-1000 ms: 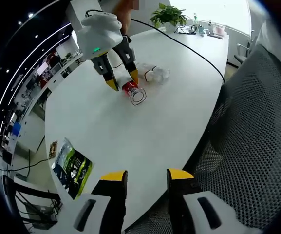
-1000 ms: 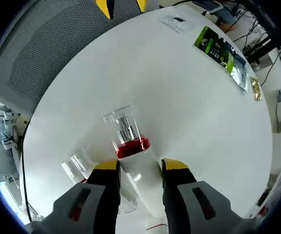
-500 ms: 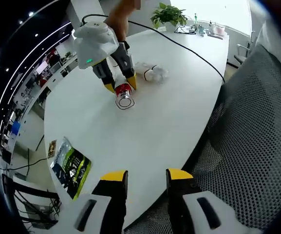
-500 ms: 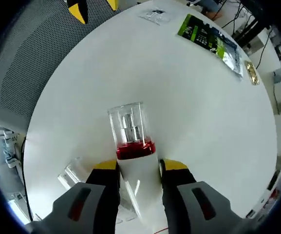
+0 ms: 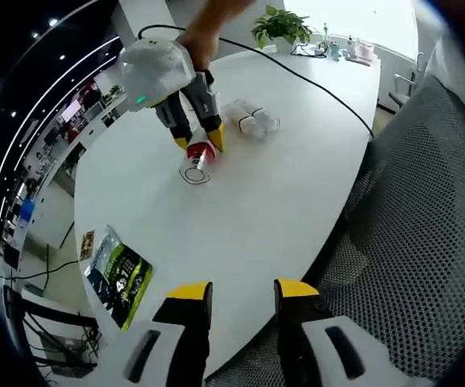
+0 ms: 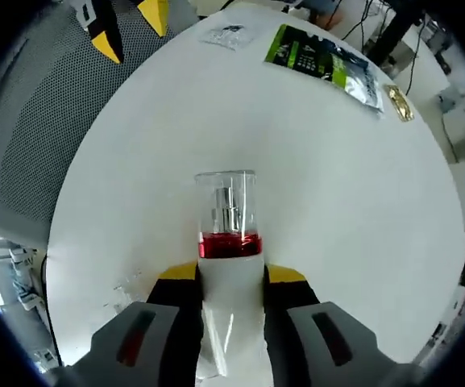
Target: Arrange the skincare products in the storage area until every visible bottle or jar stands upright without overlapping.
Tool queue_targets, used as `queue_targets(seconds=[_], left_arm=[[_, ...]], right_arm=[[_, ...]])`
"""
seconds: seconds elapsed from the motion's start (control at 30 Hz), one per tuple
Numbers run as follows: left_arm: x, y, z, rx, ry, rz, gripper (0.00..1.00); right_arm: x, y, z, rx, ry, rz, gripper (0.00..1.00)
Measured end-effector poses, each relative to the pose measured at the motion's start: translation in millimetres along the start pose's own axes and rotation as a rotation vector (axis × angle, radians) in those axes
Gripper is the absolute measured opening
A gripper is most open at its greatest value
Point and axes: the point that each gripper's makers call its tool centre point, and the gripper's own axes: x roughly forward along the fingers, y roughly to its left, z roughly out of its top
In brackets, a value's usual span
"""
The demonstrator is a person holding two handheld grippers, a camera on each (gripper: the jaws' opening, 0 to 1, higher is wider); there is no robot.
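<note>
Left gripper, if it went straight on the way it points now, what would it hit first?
Probably the bare white table: the open left gripper points across it toward the clear-capped, red-banded white bottle, but depth is unclear.

— Setting? 
— Office, open-plan. Large white rounded table (image 5: 240,210), black mesh office chair (image 5: 425,234) at 3 o'clock. 
— Other signs? 
— Green potted plant (image 5: 278,24) at 12 o'clock by bright windows, black cable (image 5: 313,81) across tabletop, rows of desks (image 5: 79,113) at 10 o'clock.
</note>
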Motion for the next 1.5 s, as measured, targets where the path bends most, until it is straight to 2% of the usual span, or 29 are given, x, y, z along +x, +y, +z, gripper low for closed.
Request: queue_targets(seconds=[0.07,0.13,0.37,0.6,0.87,0.9,0.93,1.1,1.2,1.4,1.5], left_arm=[[0,-0.2,-0.1,0.001,0.001,-0.001,0.32],[0,0.1,-0.7,-0.001,0.004,0.0,0.32],[1,-0.6,0.4,0.001,0.0,-0.002,0.32],[2,-1.8,-0.3,0.005,0.004,-0.009,0.32],[2,-2.7,-1.2,0.01,0.009,-0.013,0.32],[2,-2.7,-1.3,0.01,0.01,-0.013,0.32],[2,-2.9,-1.6,0.011,0.012,-0.015,0.32],[2,-4.4,-1.4,0.014,0.013,-0.023,0.32],[2,-4.9,-0.9,0.012,0.012,-0.028,0.32],[1,-6.6,0.5,0.017,0.009,-0.035,0.33],[1,-6.2,2.9,0.018,-0.005,-0.032,0.34]], right_arm=[[-2,-6,-1.4,0.048,-0.007,-0.022,0.26],[-5,-7,-1.0,0.059,-0.028,-0.031,0.25],[-25,-15,7.5,0.232,-0.194,-0.083,0.25],[-50,-18,18.0,0.415,-0.398,-0.143,0.25],[-69,-13,22.1,0.612,-0.597,-0.185,0.25],[-76,-12,23.6,0.665,-0.651,-0.178,0.25],[-78,-12,24.2,0.682,-0.665,-0.178,0.25],[-113,-15,33.2,0.803,-0.864,-0.21,0.25],[-138,-8,40.7,0.858,-0.992,-0.226,0.25],[-161,19,45.1,0.917,-1.119,-0.235,0.26],[-164,31,45.2,0.943,-1.141,-0.236,0.26]])
